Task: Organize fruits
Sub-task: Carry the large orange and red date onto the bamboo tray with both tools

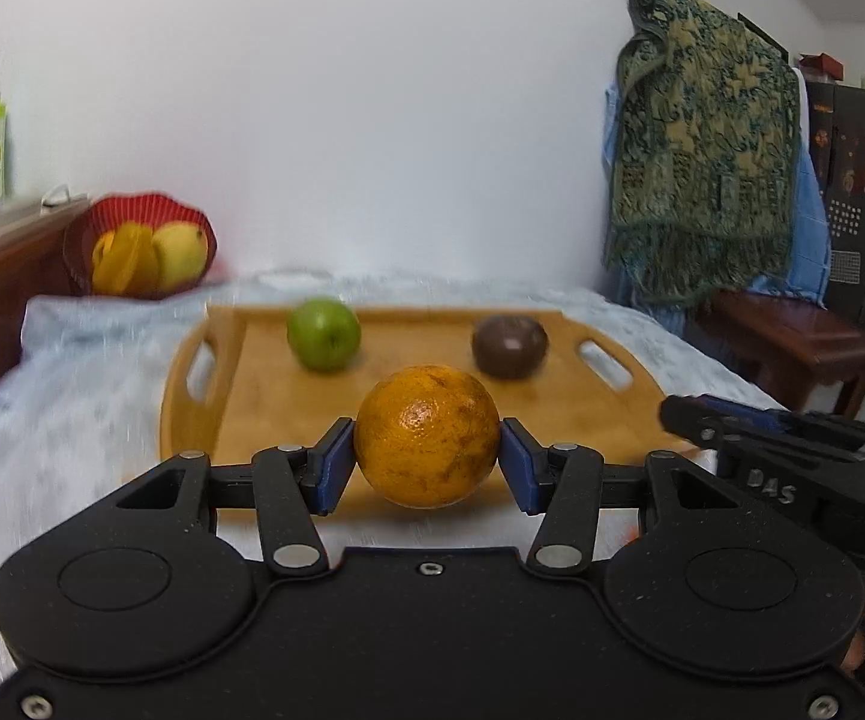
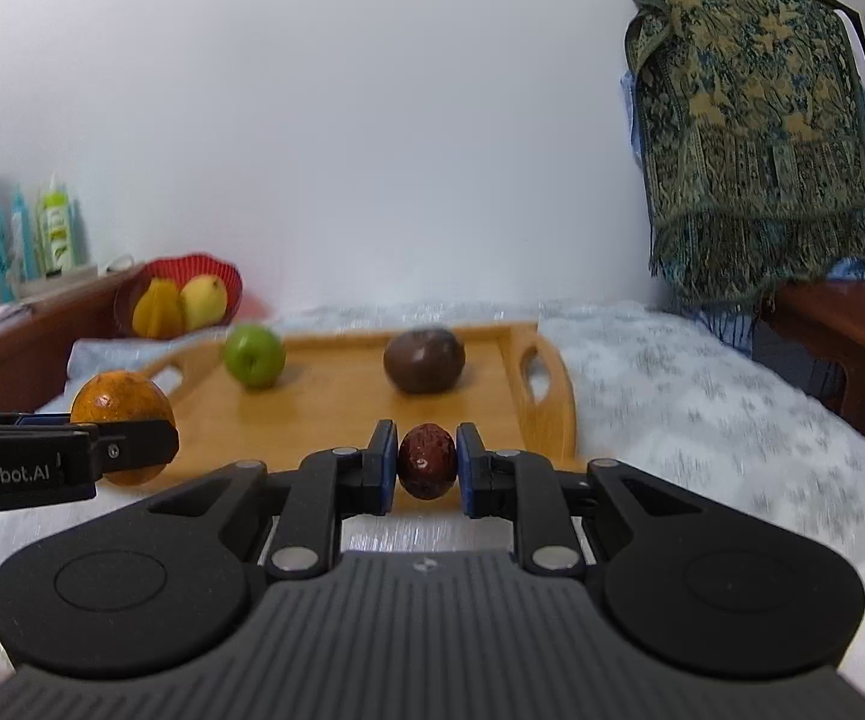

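I am gripping the orange [image 1: 426, 435] in my left claw [image 1: 426, 456] and the small dark red fruit [image 2: 426, 461] in my right claw [image 2: 426, 465], both clear above the tray [image 1: 264, 420], ready for sorting.

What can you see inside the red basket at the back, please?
The red basket holds a ribbed yellow-orange fruit and a smoother yellow one. Its wall covers their lower parts, so anything underneath cannot be seen.
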{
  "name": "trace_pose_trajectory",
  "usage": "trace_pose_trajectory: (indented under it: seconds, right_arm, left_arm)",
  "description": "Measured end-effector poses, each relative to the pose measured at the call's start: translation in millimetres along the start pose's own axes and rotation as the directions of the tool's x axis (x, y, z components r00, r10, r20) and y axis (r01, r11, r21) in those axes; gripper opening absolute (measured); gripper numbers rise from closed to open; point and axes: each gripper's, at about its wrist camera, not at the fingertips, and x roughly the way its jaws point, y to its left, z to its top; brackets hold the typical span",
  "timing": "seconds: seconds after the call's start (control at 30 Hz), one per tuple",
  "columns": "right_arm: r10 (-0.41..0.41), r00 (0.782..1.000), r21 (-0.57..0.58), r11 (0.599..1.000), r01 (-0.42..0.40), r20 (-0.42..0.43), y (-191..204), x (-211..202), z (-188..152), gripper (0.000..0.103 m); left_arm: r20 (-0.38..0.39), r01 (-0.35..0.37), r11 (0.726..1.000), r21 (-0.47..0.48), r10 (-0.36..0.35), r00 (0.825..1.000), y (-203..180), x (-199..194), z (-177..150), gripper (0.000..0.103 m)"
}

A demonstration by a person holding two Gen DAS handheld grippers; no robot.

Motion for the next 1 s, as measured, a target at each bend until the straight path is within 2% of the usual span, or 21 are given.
trace_pose_trajectory:
  seconds: [0.1,0.27,0.4,0.73,1.0]
  right_arm:
    - [0.007,1.000,-0.019,1.000,-0.007,0.007,-2.5,16.7,14.3,0.025]
    - [0.016,0.999,-0.007,1.000,-0.016,-0.033,-9.2,52.6,31.8,0.024]
    - [0.006,0.998,0.022,1.000,-0.004,-0.066,-15.4,82.0,41.1,0.024]
    - [-0.015,0.978,0.016,1.000,0.019,-0.206,-22.8,141.5,34.8,0.024]
    - [-0.029,0.968,0.044,0.998,0.042,-0.251,-32.0,161.2,32.2,0.025]
  left_arm:
    - [-0.014,-0.007,1.000,-0.022,0.007,1.000,9.4,21.3,16.7,0.049]
    - [-0.070,-0.039,0.996,-0.074,0.034,0.997,28.7,60.7,33.7,0.049]
    - [-0.104,-0.075,0.995,-0.069,0.067,0.992,40.3,89.6,38.5,0.049]
    - [-0.177,-0.128,0.984,-0.123,0.105,0.979,71.0,138.3,41.1,0.049]
    - [-0.210,-0.156,0.975,-0.156,0.122,0.970,82.6,154.3,38.8,0.049]
